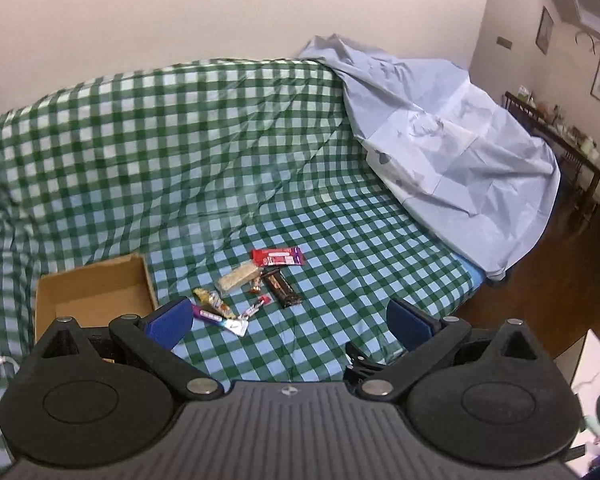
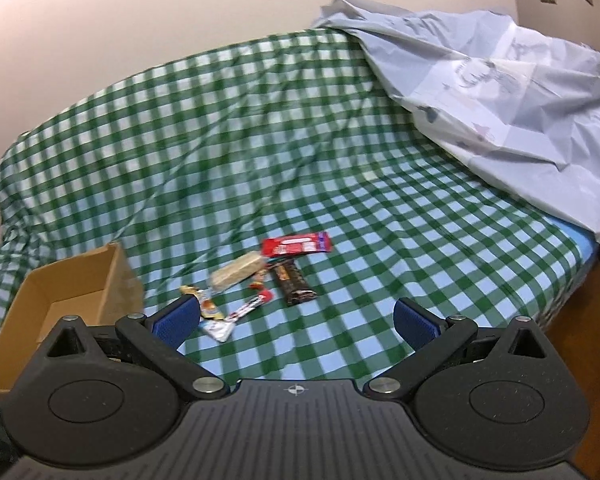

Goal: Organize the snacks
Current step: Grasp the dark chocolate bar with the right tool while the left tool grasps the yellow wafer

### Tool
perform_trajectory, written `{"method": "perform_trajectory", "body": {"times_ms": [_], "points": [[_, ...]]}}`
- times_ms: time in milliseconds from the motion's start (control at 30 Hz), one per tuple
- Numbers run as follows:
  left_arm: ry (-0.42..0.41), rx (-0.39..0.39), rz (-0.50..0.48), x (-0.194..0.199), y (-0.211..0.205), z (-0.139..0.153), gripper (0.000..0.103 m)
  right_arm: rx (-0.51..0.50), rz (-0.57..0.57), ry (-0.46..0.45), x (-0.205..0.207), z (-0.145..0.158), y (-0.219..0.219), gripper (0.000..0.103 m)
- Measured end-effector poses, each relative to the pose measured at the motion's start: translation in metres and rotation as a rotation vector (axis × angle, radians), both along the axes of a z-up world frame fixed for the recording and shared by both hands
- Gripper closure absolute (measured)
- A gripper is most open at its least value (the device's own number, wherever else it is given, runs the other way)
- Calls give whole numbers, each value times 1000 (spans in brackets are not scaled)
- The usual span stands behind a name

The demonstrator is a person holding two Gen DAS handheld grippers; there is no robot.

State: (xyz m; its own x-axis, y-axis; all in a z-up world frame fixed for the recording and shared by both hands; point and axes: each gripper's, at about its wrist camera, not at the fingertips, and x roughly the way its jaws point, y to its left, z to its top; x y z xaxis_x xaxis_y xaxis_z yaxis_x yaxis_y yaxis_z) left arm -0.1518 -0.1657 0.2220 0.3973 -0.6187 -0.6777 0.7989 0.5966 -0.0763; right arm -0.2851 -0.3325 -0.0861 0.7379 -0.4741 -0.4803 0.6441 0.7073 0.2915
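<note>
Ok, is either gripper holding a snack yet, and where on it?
Nothing held. Left gripper and right gripper have jaws open and empty.

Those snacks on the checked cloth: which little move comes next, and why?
Probably lower the right tongs toward the dark chocolate bar. Both tongs are open and empty, the cardboard box looks empty, and that bar lies nearly straight ahead.

Green-checked bed cover (image 1: 220, 152), open cardboard box (image 1: 96, 300), scattered snack bars (image 1: 256, 284), crumpled blue sheet (image 1: 440, 136)

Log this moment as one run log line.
left gripper open | right gripper open | snacks on cloth | box empty
</note>
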Motion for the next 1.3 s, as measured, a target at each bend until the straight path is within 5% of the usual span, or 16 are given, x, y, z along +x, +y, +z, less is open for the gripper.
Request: {"method": "perform_trajectory", "body": {"times_ms": [233, 400, 600, 900, 1100, 1300], "points": [[-65, 103, -50, 6, -57, -33, 0, 43, -52, 36, 0, -23, -37, 1], [101, 200, 7, 68, -95, -99, 0, 71, -79, 61, 7, -44, -63, 1], [301, 260, 190, 168, -120, -196, 0, 97, -67, 67, 34, -68, -97, 1], [494, 330, 399, 283, -170, -338, 1, 81, 42, 104, 124, -107, -141, 1], [477, 374, 404, 327, -207, -394, 1, 88, 119, 189, 202, -146, -159, 1], [515, 372, 473, 339, -192, -431, 2, 85, 167, 246, 253, -177, -172, 1]]}}
